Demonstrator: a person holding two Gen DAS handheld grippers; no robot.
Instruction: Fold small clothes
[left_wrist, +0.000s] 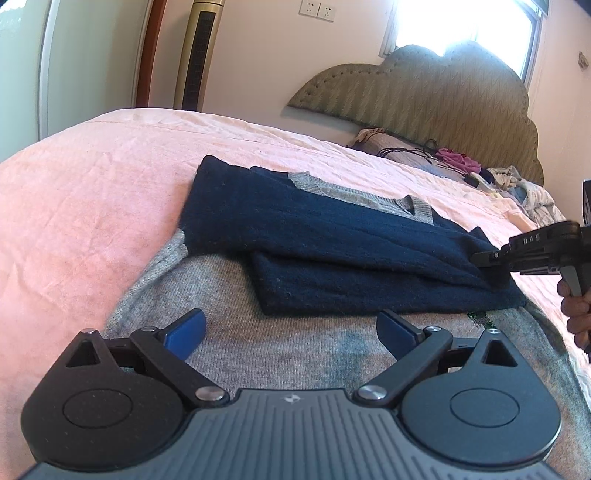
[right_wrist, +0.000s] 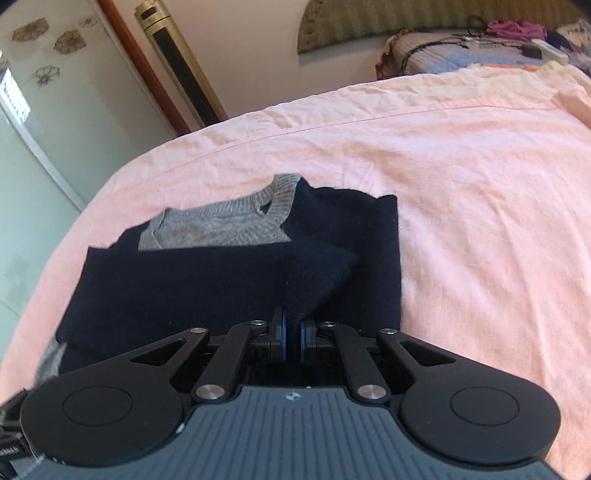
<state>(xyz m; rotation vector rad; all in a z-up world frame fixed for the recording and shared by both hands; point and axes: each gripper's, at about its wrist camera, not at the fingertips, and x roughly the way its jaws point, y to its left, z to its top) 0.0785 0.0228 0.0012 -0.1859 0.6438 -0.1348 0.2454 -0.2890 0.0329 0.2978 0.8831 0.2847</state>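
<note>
Two blue pads of the left gripper stand wide and empty over the grey body of the sweater, which lies on the pink bedsheet, neckline toward the headboard, long axis running from it to the camera. From the right wrist, the right gripper pinches a navy sleeve fold; the bite looks shallow, so tugging may slip it free and undo the fold.

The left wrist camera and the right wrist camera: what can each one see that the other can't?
Only the left view shows the window, wall sockets and the open left gripper over grey knit. Only the right view shows flower stickers and the right gripper pinching navy cloth close up. Both show the sweater, pink sheet and headboard.
</note>
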